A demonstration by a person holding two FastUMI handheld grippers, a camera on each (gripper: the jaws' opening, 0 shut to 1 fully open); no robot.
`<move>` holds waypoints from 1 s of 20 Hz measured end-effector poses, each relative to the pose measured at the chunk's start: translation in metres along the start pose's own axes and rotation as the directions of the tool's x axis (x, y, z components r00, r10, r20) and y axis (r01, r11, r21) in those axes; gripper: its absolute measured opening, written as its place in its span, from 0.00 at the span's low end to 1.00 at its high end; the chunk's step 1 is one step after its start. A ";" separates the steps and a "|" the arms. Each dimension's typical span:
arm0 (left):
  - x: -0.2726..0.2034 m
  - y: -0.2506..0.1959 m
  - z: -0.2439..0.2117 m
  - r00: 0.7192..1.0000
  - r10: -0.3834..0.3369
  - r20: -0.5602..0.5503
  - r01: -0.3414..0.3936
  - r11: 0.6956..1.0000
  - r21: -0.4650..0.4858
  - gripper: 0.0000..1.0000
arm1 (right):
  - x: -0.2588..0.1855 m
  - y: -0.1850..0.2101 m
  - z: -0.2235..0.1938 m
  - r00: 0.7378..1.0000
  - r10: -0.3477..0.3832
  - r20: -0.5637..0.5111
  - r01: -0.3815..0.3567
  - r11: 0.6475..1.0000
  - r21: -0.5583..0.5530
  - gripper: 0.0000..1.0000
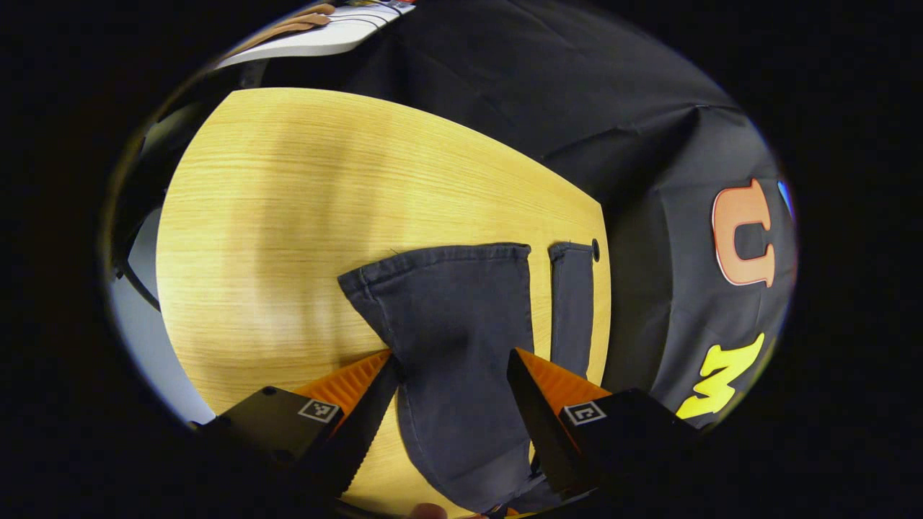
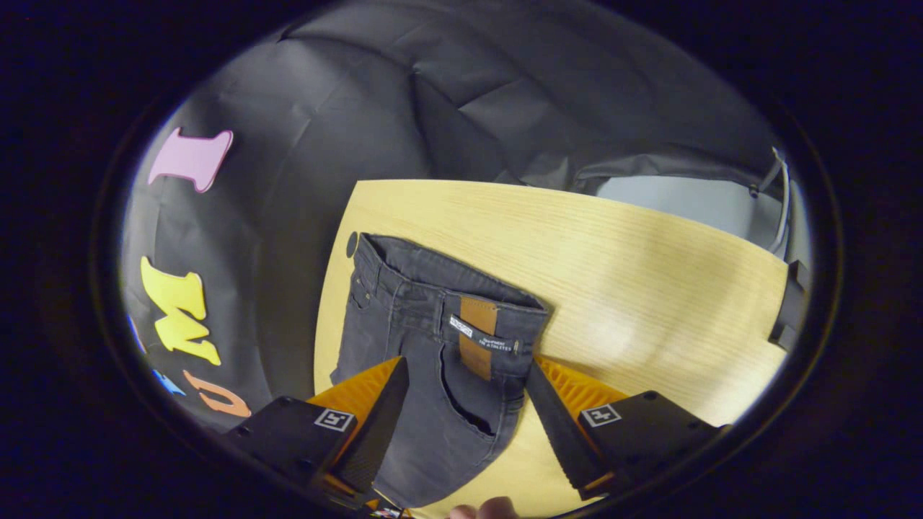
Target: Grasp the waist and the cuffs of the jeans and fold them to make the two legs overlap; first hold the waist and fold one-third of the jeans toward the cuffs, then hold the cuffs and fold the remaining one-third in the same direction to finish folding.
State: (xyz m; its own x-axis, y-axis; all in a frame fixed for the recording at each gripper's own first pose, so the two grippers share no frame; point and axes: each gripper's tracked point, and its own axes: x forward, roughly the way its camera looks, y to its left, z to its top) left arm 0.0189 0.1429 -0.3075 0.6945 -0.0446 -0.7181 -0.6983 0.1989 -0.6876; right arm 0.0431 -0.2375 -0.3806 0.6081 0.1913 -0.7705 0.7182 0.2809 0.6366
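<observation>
Dark grey jeans lie flat on the light wooden table [image 1: 288,216]. In the left gripper view the two cuffs point away from me: one wide leg [image 1: 454,310] and a narrow strip of the other leg [image 1: 573,303] beside it. My left gripper [image 1: 453,360] is open, its orange fingers straddling the wide leg. In the right gripper view the waistband [image 2: 433,288] with a brown patch [image 2: 478,335] lies ahead. My right gripper [image 2: 467,371] is open, with its fingers either side of the seat of the jeans [image 2: 433,425].
The jeans lie along the table edge nearest the black cloth wall [image 1: 649,144]. A small dark hole [image 1: 595,249] marks that corner of the table. A white desk [image 1: 324,36] stands beyond the far end. Bare wood [image 2: 649,288] stretches on the other side.
</observation>
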 end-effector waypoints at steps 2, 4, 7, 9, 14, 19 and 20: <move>0.008 -0.001 -0.004 0.999 0.023 -0.026 -0.023 0.999 0.024 0.96 | 0.007 -0.001 0.002 0.998 -0.056 0.001 0.056 0.998 -0.018 0.89; 0.016 0.000 -0.004 0.998 0.040 -0.040 -0.039 0.999 0.028 0.80 | 0.015 -0.008 0.004 0.993 -0.118 0.008 0.118 0.993 -0.028 0.70; 0.023 0.005 -0.004 0.997 0.059 -0.052 -0.058 0.998 0.013 0.46 | 0.015 -0.012 0.010 0.988 -0.152 0.019 0.151 0.988 0.040 0.27; 0.023 0.006 -0.006 0.996 0.058 -0.067 -0.059 0.998 -0.006 0.19 | 0.009 -0.013 0.009 0.988 -0.154 0.005 0.153 0.986 0.071 0.30; 0.014 0.004 -0.007 0.993 0.052 -0.104 -0.053 0.999 -0.010 0.04 | 0.007 -0.009 0.013 0.992 -0.128 -0.003 0.128 0.987 0.102 0.11; -0.013 -0.024 -0.006 0.993 0.011 -0.121 -0.010 1.000 0.010 0.04 | -0.008 0.009 0.012 0.998 -0.067 0.006 0.066 0.993 0.102 0.11; -0.021 -0.030 -0.007 0.992 0.002 -0.123 -0.001 1.000 0.012 0.04 | -0.014 0.013 0.011 0.998 -0.055 0.006 0.054 0.994 0.100 0.11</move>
State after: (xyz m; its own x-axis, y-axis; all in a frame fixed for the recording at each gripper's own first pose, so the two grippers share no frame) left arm 0.0244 0.1314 -0.2725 0.6663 -0.1642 -0.7274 -0.6966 0.2111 -0.6857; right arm 0.0478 -0.2472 -0.3615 0.5697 0.1695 -0.8042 0.7803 0.1959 0.5940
